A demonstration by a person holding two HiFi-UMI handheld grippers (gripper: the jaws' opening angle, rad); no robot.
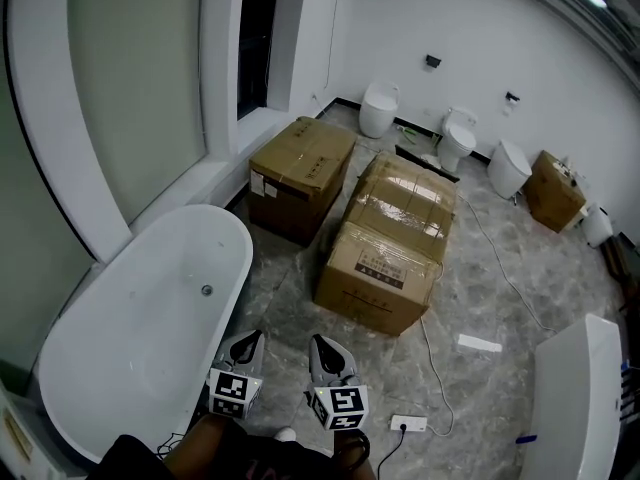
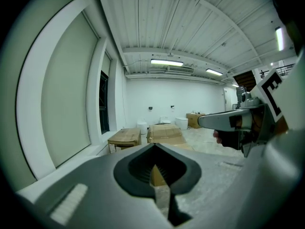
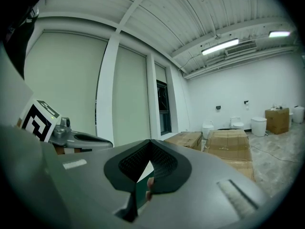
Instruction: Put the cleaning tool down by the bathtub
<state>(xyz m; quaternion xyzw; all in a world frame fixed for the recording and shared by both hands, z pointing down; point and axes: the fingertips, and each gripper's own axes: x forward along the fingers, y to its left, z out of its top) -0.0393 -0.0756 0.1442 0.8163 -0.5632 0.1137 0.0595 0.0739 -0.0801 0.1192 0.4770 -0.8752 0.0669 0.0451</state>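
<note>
Grey marbled floor runs through a bare white showroom, and your landmark is the white bathtub, which stands against the window wall at your left. You hold both tools low at its near end. The left hand-held gripper hangs just beside the tub's outer rim. The right hand-held gripper is next to it, on the side away from the tub, and the two are close but apart.

Each gripper view shows the jaws brought together at the tips with nothing clamped between the pads. Through the left one's slit you see only cardboard and floor. Through the right one's slit you see a dark green sliver with a pinkish fleck that cannot be identified. You cannot pick out the cleaning tool in any view.

Beyond the tub's far end sits a brown cardboard box. A taller taped box stands farther out from the tub, and white toilets line the back wall behind them. A white power strip lies on the floor, past your right hand-held gripper.
</note>
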